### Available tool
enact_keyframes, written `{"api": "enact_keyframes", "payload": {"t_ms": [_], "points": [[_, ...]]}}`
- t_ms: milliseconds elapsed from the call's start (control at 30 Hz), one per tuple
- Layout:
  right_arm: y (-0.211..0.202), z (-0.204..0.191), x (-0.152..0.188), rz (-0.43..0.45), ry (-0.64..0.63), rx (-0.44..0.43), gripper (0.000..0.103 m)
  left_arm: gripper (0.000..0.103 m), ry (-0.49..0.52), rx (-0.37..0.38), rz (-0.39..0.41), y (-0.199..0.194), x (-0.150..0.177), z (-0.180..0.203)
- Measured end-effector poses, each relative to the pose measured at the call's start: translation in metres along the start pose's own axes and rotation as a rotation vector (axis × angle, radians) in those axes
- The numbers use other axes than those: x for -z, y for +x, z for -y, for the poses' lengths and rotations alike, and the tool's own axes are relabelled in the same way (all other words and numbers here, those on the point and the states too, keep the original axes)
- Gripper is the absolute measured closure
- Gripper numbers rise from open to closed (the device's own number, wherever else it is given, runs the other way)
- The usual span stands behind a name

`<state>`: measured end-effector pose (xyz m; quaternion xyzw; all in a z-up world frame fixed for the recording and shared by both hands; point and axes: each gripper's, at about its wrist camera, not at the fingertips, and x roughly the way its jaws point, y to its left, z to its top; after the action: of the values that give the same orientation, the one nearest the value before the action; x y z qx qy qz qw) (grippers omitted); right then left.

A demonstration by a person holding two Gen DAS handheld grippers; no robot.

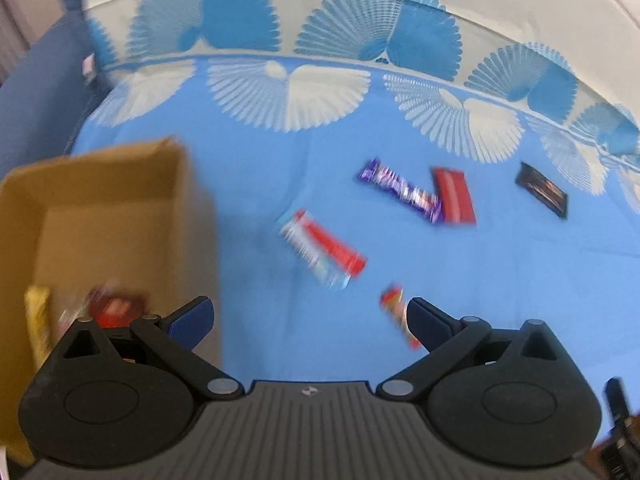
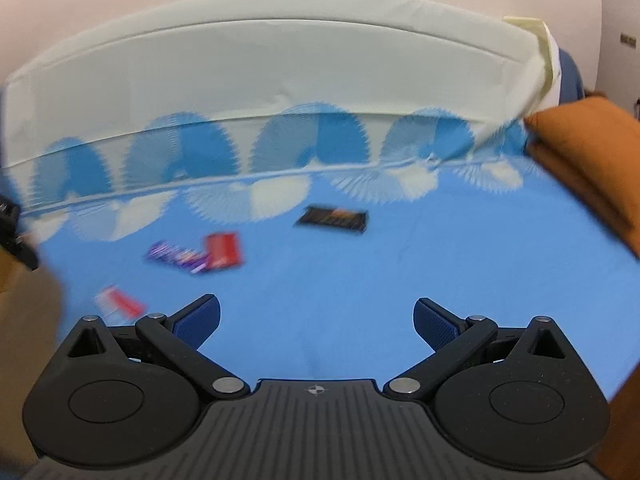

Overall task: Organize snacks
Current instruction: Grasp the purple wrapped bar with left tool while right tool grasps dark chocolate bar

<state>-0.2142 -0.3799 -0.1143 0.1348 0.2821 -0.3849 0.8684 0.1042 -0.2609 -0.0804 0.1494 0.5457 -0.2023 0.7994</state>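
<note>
I could have missed a snack or knocked one away, because both pictures were blurry and the wrappers looked smeared and thin on the soft blue cloth point(image 1: 248, 184). My left gripper point(image 1: 310, 318) was wide open and held nothing. My right gripper point(image 2: 316, 318) was wide open and empty too. The cardboard box point(image 1: 120, 184) sat on the left, by my left gripper, with a few snacks already inside. A small red snack point(image 1: 394, 304) lay just beside its right finger. A red and white bar point(image 1: 324, 250) lay a bit farther out. The purple bar point(image 1: 402, 192) touched the red pack point(image 1: 454, 196). The black bar point(image 2: 332, 220) lay well apart, ahead of my right gripper.
</note>
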Motion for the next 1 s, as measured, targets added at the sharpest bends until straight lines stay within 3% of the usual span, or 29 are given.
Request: {"api": "enact_keyframes", "payload": {"t_ms": [100,300,467,533,567,633,833,867,900,933,967,1000], "points": [[0.066,0.013,-0.023,-0.008,-0.049,0.001,0.000,0.000,0.001,-0.017,-0.028,0.045,-0.029,0.023],[0.198,0.005,-0.053,-0.081,-0.239,-0.082,0.000,0.000,-0.100,-0.013,-0.107,0.133,-0.078,0.049],[0.286,-0.005,-0.075,-0.099,-0.338,-0.038,0.001,0.000,-0.151,-0.020,-0.166,0.190,-0.103,0.062],[0.313,-0.004,-0.080,-0.147,-0.377,-0.038,0.001,0.000,-0.156,-0.040,-0.190,0.208,-0.105,0.064],[0.330,-0.003,-0.080,-0.174,-0.398,-0.022,0.001,0.000,-0.177,-0.015,-0.189,0.214,-0.105,0.063],[0.351,0.002,-0.077,-0.227,-0.410,-0.044,0.000,0.000,-0.219,0.013,-0.192,0.222,-0.106,0.059],[0.359,0.025,-0.075,-0.242,-0.209,-0.112,0.002,0.000,-0.237,0.004,-0.196,0.227,-0.106,0.059],[0.357,0.025,-0.073,-0.242,-0.193,-0.122,0.009,0.002,-0.243,-0.001,-0.190,0.225,-0.106,0.059],[0.352,0.024,-0.072,-0.239,-0.179,-0.143,0.028,0.017,-0.249,0.001,-0.161,0.219,-0.104,0.059],[0.345,0.020,-0.071,-0.235,-0.187,-0.159,0.036,0.046,-0.237,0.009,-0.124,0.211,-0.104,0.061],[0.338,0.014,-0.070,-0.240,-0.210,-0.168,0.046,0.066,-0.205,0.036,-0.097,0.205,-0.103,0.063],[0.330,0.009,-0.066,-0.244,-0.225,-0.178,0.049,0.078,-0.169,0.065,-0.094,0.200,-0.102,0.065]]}}
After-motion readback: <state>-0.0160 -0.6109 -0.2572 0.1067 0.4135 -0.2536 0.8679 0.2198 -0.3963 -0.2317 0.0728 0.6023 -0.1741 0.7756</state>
